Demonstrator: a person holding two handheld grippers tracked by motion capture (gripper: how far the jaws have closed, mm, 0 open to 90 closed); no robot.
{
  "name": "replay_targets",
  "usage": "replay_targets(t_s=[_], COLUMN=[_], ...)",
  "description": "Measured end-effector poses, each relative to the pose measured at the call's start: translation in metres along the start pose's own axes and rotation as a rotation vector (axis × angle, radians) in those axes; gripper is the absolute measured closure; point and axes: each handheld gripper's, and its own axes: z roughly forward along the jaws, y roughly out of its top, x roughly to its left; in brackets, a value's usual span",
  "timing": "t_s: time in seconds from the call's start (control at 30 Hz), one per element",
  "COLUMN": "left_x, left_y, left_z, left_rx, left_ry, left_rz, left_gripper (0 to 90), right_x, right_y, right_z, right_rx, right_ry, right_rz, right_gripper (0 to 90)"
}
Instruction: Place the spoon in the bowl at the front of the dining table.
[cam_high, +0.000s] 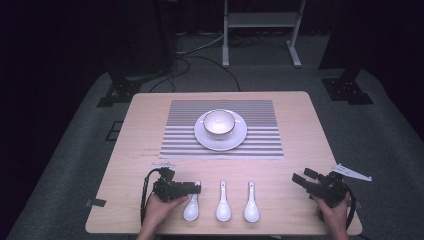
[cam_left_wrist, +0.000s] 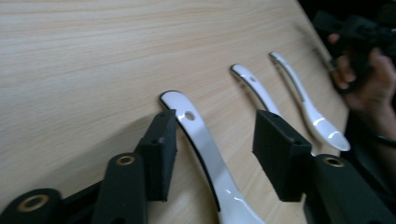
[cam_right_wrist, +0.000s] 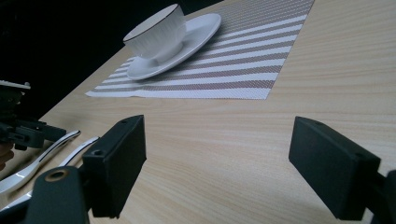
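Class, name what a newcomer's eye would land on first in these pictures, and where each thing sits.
A white bowl on a saucer sits mid-table on a striped mat. Three white spoons lie in a row at the near edge. The left gripper has its jaws either side of the leftmost spoon's handle, one touching it, the other apart.

cup (cam_high: 218, 123), saucer (cam_high: 237, 137), striped placemat (cam_high: 260, 125)

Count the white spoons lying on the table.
3, in a row at the near edge: left spoon between the left gripper jaws, middle spoon, right spoon.
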Motion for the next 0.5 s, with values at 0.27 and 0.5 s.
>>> replay_targets(t_s=[0.27,0.5], left_x=[-0.022,-0.047], left_y=[0.000,0.000], left_z=[0.007,0.018], left_rx=[0.029,0.110], left_ry=[0.162,0.357], left_rz=[0.142,0.365], left_gripper=[55.4,67.5], right_x=[0.000,0.001], right_y=[0.000,0.000], right_z=[0.000,0.000], right_rx=[0.002,0.002], right_ry=[-0.001,-0.003], right_rz=[-0.006,-0.007], right_gripper=[17.9,17.9])
